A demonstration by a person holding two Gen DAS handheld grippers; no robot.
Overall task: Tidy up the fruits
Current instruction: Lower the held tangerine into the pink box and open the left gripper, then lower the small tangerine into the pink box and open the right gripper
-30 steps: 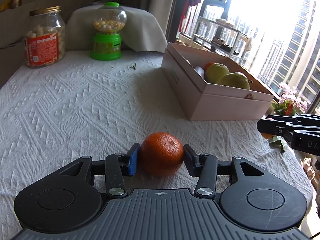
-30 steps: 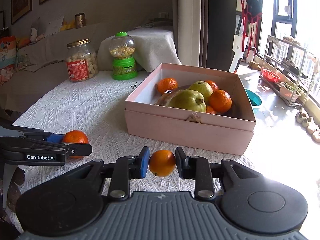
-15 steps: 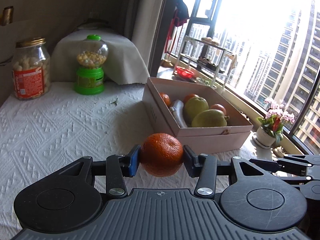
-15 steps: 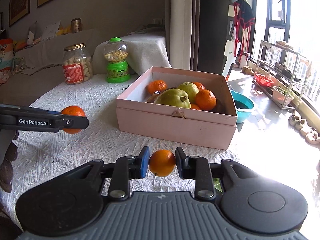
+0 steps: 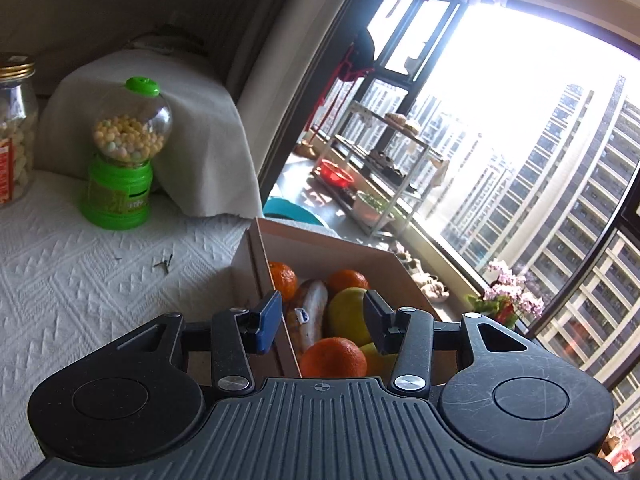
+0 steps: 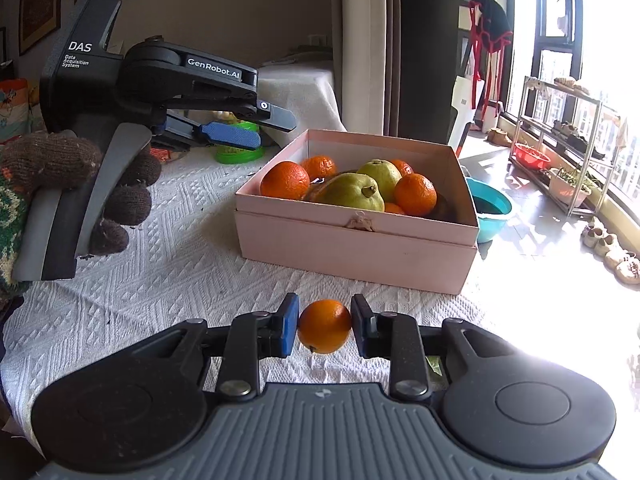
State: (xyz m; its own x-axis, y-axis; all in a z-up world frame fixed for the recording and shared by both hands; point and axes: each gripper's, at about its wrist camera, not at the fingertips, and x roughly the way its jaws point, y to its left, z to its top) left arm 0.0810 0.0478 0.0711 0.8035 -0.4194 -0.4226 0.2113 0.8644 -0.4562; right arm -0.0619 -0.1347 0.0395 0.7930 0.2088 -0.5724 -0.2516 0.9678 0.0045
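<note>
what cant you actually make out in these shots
- Left wrist view: the near end of the pink box is hidden behind the left gripper, so the fruit there is only partly seen.
- Left wrist view: the glass jar is cut off by the left edge; its label is unreadable.
- Right wrist view: the green candy dispenser is mostly hidden behind the left gripper.
- Right wrist view: the box bottom is hidden under piled fruit, so there is no full count.

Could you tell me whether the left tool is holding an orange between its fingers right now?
No; the left tool is open above the pink box, with the orange lying free among the fruit inside.
</note>
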